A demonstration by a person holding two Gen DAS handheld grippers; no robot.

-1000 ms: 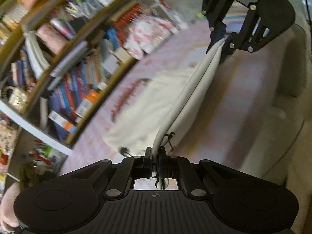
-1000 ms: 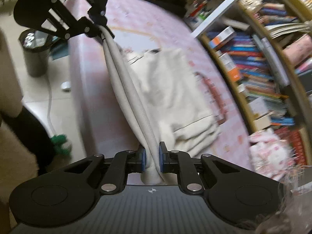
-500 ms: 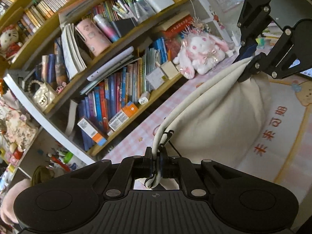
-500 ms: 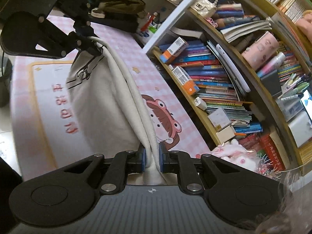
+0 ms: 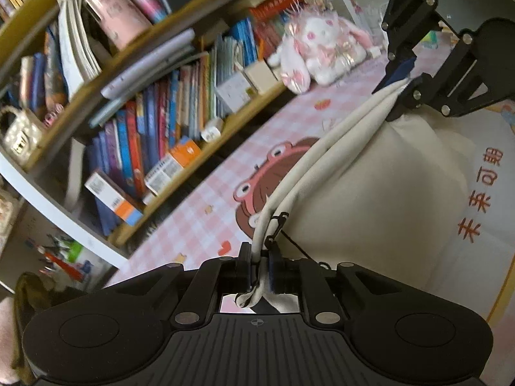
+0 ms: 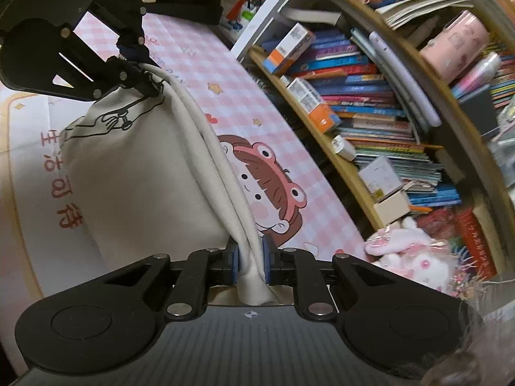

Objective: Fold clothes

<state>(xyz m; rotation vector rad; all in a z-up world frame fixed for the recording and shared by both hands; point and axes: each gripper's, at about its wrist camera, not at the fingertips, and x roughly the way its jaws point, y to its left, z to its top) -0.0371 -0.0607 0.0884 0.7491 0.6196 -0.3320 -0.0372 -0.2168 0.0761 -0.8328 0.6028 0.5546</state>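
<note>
Crowded wooden bookshelves (image 5: pixel 154 103) back our pink checked worktop (image 5: pixel 206 212). Both left tongs (image 5: pixel 259 265) and right tongs (image 6: pixel 250 259) pinch the cream cotton garment (image 6: pixel 138 173) (its doubled edge taut between us).

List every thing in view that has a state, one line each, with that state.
Left gripper: shut on the garment's edge.
Right gripper: shut on the garment's edge.
Garment: cream, doubled over, held taut between both grippers, its body hanging toward the mat.
Mat: spread flat under the garment.
Plush rabbit: lying on the mat by the bookshelf.
Bookshelf: packed with books.
</note>
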